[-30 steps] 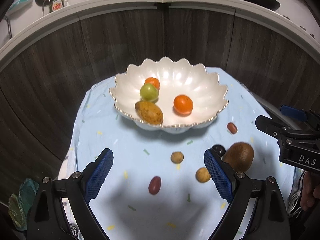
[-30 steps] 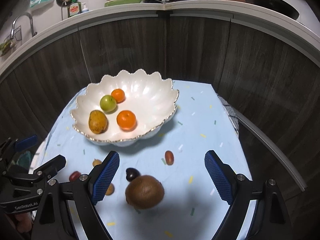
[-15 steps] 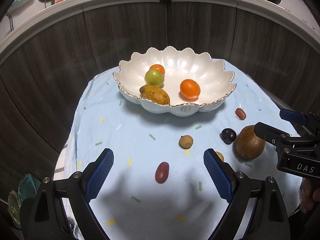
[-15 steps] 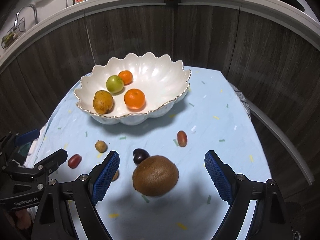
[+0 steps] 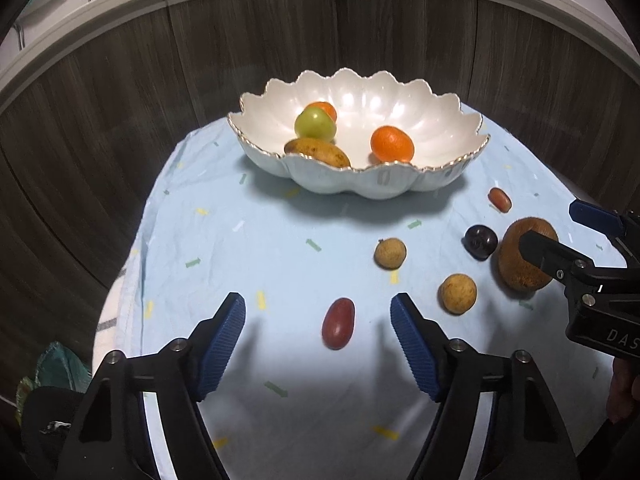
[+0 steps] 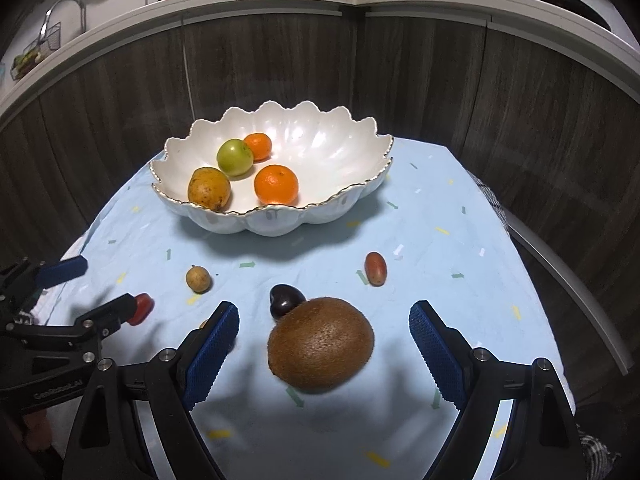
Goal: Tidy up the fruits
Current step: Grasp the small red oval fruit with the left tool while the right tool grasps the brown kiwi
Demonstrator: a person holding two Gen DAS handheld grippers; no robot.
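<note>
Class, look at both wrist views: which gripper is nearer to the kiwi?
Right. The right gripper brackets the kiwi, pads apart from it. The left gripper stands further left, around a red grape.

a pale blue cloth (image 6: 440, 216) with small coloured arrow marks covered the table. on it, toward the far side, stood a white scalloped ceramic bowl with a gold rim (image 6: 320, 216). nearer lay the loose fruit: a large fuzzy brown kiwi (image 6: 320, 350) touching a small dark purple plum (image 6: 285, 300) behind it, a reddish oval date (image 6: 375, 268) to the right and apart, two small tan round fruits (image 5: 390, 253) (image 5: 457, 293) (possibly longans) near each other, and a second dark red oval fruit (image 5: 338, 323) at the left, well apart from the kiwi.
</note>
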